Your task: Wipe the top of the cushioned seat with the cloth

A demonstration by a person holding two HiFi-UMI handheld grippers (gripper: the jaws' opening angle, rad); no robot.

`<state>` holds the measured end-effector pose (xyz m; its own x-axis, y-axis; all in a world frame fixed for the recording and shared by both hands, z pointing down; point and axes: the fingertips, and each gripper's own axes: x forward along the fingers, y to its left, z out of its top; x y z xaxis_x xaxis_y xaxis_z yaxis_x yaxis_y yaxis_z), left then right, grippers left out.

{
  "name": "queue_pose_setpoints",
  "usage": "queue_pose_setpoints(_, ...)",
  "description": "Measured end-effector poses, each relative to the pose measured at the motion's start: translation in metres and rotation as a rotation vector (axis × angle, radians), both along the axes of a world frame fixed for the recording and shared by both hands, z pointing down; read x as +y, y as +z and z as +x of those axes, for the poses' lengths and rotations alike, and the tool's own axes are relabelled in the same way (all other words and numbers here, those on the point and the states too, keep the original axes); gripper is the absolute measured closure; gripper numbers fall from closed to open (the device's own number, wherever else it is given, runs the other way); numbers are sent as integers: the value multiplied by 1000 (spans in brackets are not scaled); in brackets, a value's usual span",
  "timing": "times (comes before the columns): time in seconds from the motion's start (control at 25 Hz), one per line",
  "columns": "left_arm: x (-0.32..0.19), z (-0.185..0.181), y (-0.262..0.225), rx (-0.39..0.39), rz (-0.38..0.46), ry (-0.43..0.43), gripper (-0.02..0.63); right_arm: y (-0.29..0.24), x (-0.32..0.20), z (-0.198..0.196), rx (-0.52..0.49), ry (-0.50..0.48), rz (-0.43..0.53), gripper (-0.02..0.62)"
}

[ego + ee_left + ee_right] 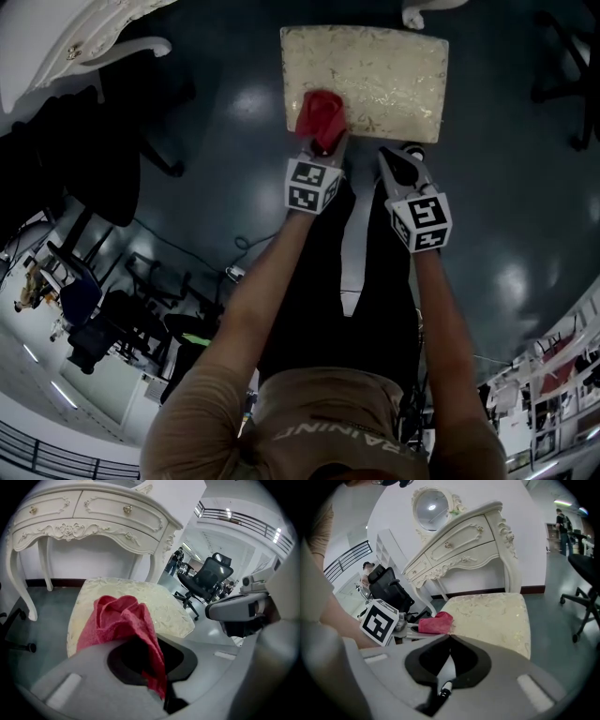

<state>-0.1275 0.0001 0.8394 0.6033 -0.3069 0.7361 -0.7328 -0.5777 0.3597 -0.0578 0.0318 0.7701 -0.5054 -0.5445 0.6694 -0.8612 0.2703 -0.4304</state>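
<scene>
— So, where do we have the cloth [319,114]?
— We pinch it in our left gripper [326,145]. The jaws are closed on one red fold, and the rest lies bunched on the cushioned seat [384,75], at its near left corner.
— And our right gripper [398,157]?
— We hold it just beside the left one, at the seat's near edge. Its jaws are pressed together with nothing between them, and we cannot tell whether the tips touch the cushion.
— What do we see beyond the seat?
— We see a white dressing table [93,513] right behind it, and a black office chair [206,576] well off to the right.
</scene>
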Motion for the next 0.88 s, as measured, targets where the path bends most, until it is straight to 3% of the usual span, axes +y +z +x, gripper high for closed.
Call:
queue_pose_setpoints(0.4, 17, 67, 4, -1, -20, 59, 568, 7, 10, 67, -5, 44, -6, 594)
queue_pose_setpoints(0.88, 47, 179, -1, 41, -52, 155, 568, 13, 34, 148, -3, 119, -20, 594)
